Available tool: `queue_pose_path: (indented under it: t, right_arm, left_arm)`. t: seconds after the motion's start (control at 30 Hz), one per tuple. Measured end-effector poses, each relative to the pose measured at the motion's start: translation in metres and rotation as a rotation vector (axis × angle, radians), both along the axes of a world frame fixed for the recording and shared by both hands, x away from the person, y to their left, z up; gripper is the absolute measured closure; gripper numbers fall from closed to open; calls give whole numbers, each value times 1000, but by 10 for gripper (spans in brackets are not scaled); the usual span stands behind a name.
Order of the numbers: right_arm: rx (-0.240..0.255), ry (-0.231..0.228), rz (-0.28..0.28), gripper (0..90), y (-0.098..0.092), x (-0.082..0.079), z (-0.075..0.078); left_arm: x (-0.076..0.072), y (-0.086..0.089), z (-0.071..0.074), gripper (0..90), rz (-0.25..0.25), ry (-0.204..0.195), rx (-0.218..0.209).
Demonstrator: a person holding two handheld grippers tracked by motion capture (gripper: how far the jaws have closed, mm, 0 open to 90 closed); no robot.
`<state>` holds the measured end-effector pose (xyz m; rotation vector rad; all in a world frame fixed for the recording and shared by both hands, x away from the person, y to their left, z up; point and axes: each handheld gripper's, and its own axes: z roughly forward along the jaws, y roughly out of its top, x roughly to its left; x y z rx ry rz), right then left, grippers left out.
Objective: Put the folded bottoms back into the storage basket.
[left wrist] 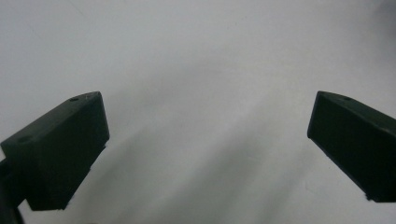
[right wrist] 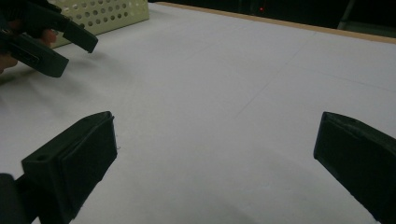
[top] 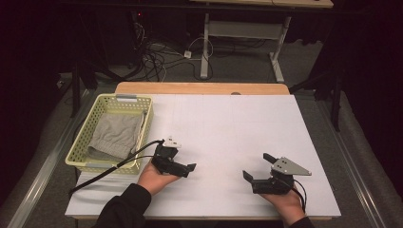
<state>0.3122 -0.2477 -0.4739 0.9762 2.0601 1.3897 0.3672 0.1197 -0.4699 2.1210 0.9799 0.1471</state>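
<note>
1. Both claws are idle over the white table (top: 228,123). The left gripper (top: 186,167) sits just right of the yellow basket (top: 81,142) with its jaws spread apart and nothing between them. In its own view you just see bare white surface past the two black tips.

2. The right gripper (top: 254,170) is over on the near right side of the table, jaws also wide apart and empty, well apart from the left one.

3. The thing that looks to be in play is the grey cloth (top: 115,135), folded and lying inside the basket. Neither claw is touching it.

4. What could go wrong, as I see it: the left gripper's cable (top: 111,167) trails across the basket's near corner. If that hand reaches in or swings, the cable could snag the rim and drag or tip the basket, which looks light.

5. The cloth is soft and folded. My guess is a pinch on the top layer alone would let it unfold and flop over the basket wall on the way out.

6. The basket's holes could catch a jaw tip if the claw goes in too near the wall.

7. Brands, labels, writing: none that I can read. Nothing shows on the basket, the cloth or the grippers.
</note>
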Motion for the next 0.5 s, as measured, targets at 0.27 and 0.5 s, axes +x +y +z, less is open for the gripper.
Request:
queue_pose_path:
  t: [0.27,0.5]
  right_arm:
    - [9,-13,-8,0,-2,-3,1]
    - [24,-41,-16,0,-6,-8,3]
  left_arm:
    - [-11,10,-7,0,-6,-113,-145]
    - [-24,16,-10,0,-24,-226,-245]
